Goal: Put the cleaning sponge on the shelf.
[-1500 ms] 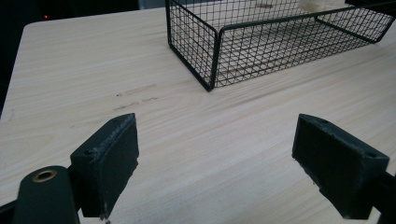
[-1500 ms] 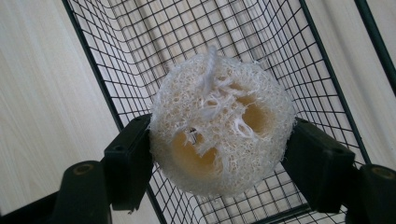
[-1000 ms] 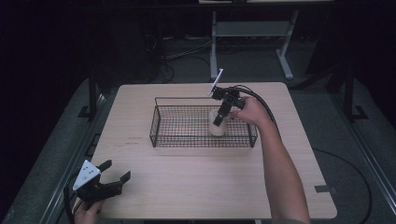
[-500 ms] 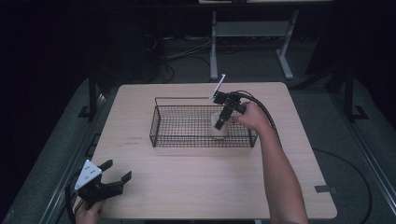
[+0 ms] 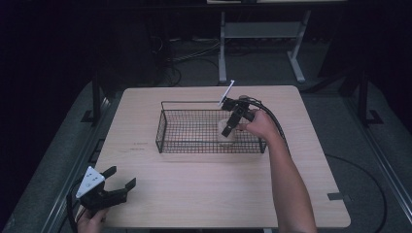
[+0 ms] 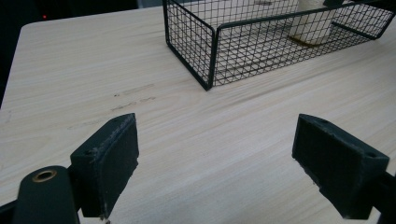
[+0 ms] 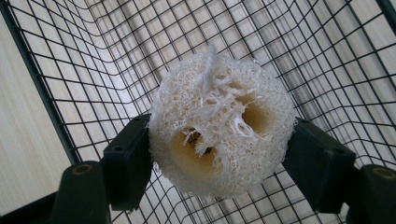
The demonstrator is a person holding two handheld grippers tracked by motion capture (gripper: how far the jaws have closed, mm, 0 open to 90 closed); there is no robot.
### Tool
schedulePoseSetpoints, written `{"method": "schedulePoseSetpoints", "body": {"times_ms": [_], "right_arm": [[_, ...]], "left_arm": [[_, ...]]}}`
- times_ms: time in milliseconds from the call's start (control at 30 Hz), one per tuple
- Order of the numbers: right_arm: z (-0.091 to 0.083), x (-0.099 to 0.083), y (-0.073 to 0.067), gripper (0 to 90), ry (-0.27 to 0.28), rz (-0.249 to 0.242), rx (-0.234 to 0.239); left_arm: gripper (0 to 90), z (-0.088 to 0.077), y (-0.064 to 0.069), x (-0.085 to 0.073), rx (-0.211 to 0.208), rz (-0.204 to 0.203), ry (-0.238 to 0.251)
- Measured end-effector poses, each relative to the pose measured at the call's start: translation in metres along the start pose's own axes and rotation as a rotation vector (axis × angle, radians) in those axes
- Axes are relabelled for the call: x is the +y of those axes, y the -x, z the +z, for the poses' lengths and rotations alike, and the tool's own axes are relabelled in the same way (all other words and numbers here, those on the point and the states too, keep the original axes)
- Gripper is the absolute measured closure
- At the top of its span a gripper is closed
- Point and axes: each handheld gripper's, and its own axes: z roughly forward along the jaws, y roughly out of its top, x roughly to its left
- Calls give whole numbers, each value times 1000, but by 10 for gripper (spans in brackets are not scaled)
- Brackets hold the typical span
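A pale, fibrous loofah (image 7: pixel 222 123) stands upright inside the wire basket (image 5: pixel 163 131).

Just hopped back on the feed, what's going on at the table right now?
The person's right gripper has its jaws on either side of a loofah sponge and has it down inside the black wire basket at mid-table; the jaws have just been opening slightly around it. The left gripper rests open at the table's near left corner, holding nothing.
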Motion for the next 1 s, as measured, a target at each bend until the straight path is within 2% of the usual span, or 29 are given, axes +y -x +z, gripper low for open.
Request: {"method": "schedulePoseSetpoints", "body": {"times_ms": [100, 333, 467, 867, 1000], "right_arm": [[-2, -1, 0, 230, -1, 7, -9], [-13, -4, -1, 189, 12, 14, -18], [-20, -8, -2, 187, 25, 22, -21], [-34, -11, -13, 187, 43, -15, -24], [-39, -13, -14, 188, 48, -11, -29]], "left_arm": [[138, 1, 1, 0, -2, 8, -3], [138, 1, 2, 0, -5, 5, -4], [138, 1, 3, 0, -7, 7, -5], [138, -1, 0, -1, 0, -2, -3], [138, -1, 1, -1, -2, 4, -4]]}}
